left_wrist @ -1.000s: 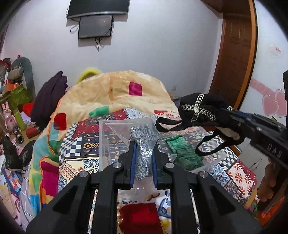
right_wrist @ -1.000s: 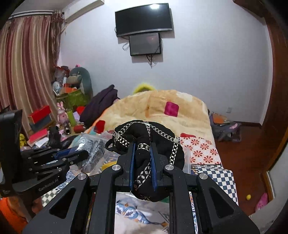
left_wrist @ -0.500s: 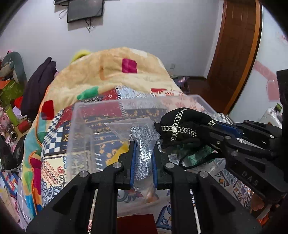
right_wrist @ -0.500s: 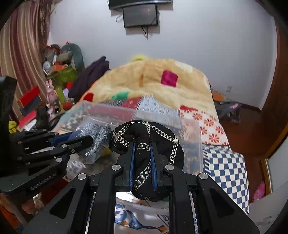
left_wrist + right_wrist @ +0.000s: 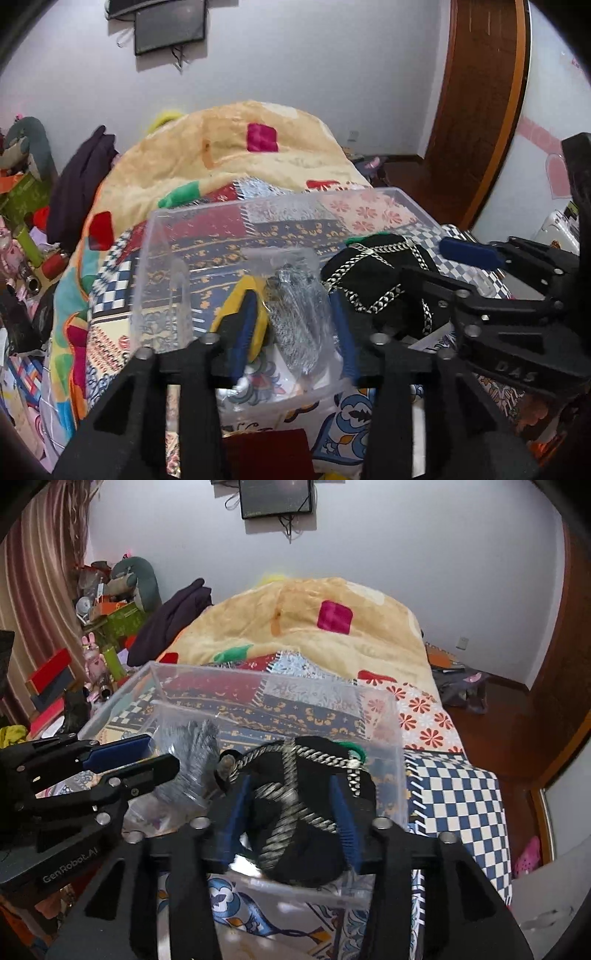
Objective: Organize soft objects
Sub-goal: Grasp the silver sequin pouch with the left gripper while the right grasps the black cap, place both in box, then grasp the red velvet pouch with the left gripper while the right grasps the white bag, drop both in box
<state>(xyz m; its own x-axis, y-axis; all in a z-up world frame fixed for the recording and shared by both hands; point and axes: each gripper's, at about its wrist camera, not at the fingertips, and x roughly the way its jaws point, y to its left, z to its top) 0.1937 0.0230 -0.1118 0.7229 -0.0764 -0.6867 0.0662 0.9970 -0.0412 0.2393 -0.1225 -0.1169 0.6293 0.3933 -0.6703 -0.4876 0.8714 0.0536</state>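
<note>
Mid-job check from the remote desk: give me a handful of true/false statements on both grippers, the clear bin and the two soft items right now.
1. The left gripper has its jaws spread wide, the bagged grey item lying loose between them. True.
2. The right gripper is clamped shut on the black chain-trimmed item. False: its jaws are spread apart, the item loose between them.
3. Both soft items sit within the walls of the clear plastic bin. True.
4. The bin stands on a bare wooden floor. False: it rests on the patchwork bedspread.
5. A lid covers the bin. False: its top is open.
</note>
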